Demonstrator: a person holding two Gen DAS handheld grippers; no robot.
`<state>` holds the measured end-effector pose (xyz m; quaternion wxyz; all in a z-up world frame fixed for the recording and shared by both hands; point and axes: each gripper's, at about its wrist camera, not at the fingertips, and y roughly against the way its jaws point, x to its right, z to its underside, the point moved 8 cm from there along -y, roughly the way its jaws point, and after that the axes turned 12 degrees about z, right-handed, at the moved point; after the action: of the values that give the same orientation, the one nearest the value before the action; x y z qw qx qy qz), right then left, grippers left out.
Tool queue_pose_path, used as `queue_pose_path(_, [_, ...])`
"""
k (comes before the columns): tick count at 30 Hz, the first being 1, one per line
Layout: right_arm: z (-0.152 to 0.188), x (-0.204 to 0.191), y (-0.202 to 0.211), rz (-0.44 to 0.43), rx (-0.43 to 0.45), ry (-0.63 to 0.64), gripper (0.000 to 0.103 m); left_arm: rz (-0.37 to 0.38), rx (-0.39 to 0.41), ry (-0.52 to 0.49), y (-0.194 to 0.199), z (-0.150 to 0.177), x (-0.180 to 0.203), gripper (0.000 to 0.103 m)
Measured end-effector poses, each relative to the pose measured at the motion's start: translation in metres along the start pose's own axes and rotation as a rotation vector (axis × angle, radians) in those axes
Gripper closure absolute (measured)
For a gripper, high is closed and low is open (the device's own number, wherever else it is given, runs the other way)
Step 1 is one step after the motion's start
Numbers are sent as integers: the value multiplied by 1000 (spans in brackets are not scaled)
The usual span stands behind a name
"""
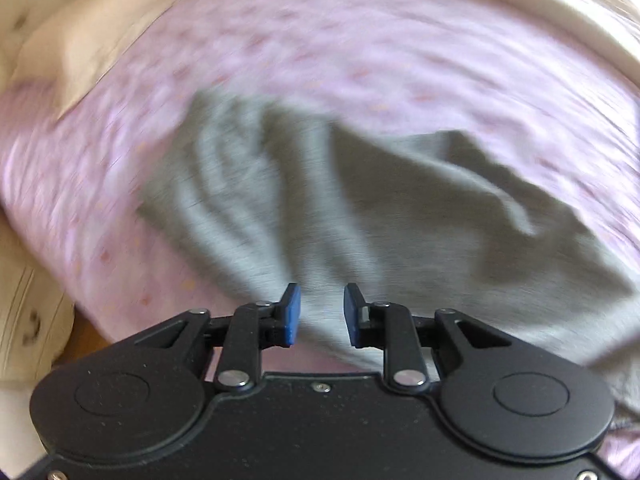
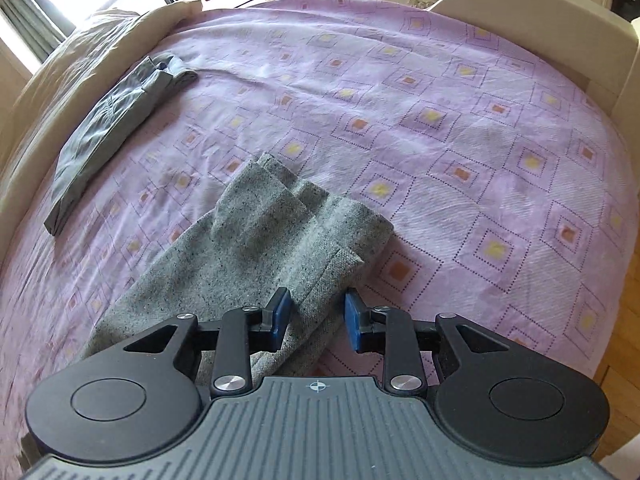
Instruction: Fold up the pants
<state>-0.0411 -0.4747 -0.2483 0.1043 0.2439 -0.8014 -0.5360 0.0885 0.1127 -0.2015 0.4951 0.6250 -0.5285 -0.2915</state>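
Here I am holding my right gripper [image 2: 316, 318], jaws apart, over the grey pants [image 2: 272, 248]; their long axis is running toward the lower left.

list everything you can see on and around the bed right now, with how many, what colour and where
grey pants: one, speckled light grey, loosely folded on the bedspread in front of the grippers
dark garment: one, dark grey, folded flat at the bed's far left
bedspread: one, lilac with yellow and orange squares, covering the bed
beige bedding: beige, bunched along the bed's left edge
footboard: one, cream, curved, at the far right
wooden floor: brown, right of the bed
left gripper: one, black with blue pads, open above the pants, nothing between the pads
right gripper: one, black with blue pads, open, pants fabric between the pads
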Motion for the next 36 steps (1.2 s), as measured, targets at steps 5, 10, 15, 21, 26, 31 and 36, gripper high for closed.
queue_pose_path(5, [-7, -11, 10, 4, 69, 120, 97, 105, -65, -125, -30, 11, 70, 67])
queue_pose_path(10, [-14, -30, 24, -10, 126, 294, 98, 57, -208, -164, -86, 30, 93, 64])
queue_pose_path(15, [-36, -8, 23, 98, 173, 337, 99, 25, -238, -182, -100, 36, 88, 59])
queue_pose_path(21, [-22, -5, -6, 104, 117, 447, 97, 12, -244, -188, -97, 36, 88, 58])
queue_pose_path(26, [-40, 5, 14, 126, 193, 316, 92, 22, -252, -190, -88, 41, 97, 58])
queue_pose_path(31, [-62, -26, 26, 31, 319, 452, 89, 14, -288, -215, -93, 56, 100, 58])
queue_pose_path(36, [-53, -78, -12, -91, 138, 645, 89, -13, -290, -252, -96, 59, 106, 54])
